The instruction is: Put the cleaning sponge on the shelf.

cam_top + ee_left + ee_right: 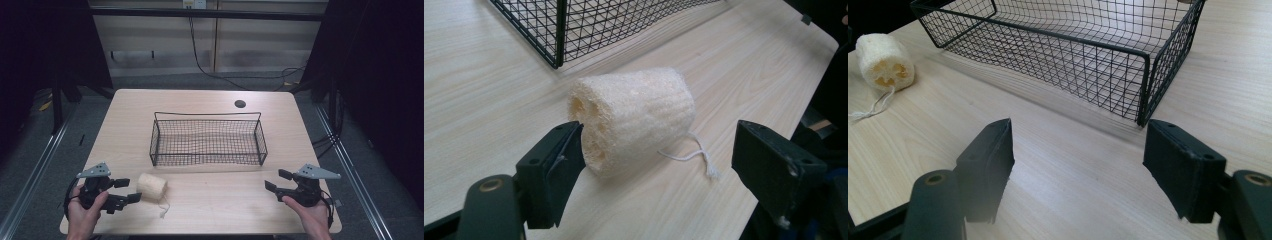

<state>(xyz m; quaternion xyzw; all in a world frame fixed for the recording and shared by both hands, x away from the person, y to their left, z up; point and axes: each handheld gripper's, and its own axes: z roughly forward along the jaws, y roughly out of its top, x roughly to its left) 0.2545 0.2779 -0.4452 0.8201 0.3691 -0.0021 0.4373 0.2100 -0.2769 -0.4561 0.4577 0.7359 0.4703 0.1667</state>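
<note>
High view: pale wooden table (pixel 210 205), black wire basket (pixel 207 159) at centre, nothing inside. Loofah sponge (pixel 151 186) lying on its side near the table's front-left, just ahead of the basket's front-left corner, string trailing toward the front edge. Left gripper (pixel 131 190) right at the loofah's left end, jaws spread. Right gripper (pixel 276 180) at front-right, well apart from the loofah, jaws parted, holding nothing.

Left gripper view: loofah (pixel 634 117) between the spread jaws, one jaw at or touching its holed end, the other well clear. White string (pixel 691 157) loose on the wood. Basket corner (pixel 556 45) behind.

Right gripper view: jaws wide, bare wood between. Basket (pixel 1143 90) ahead; loofah (pixel 883 60) far left.

No brand, label or writing legible anywhere.
</note>
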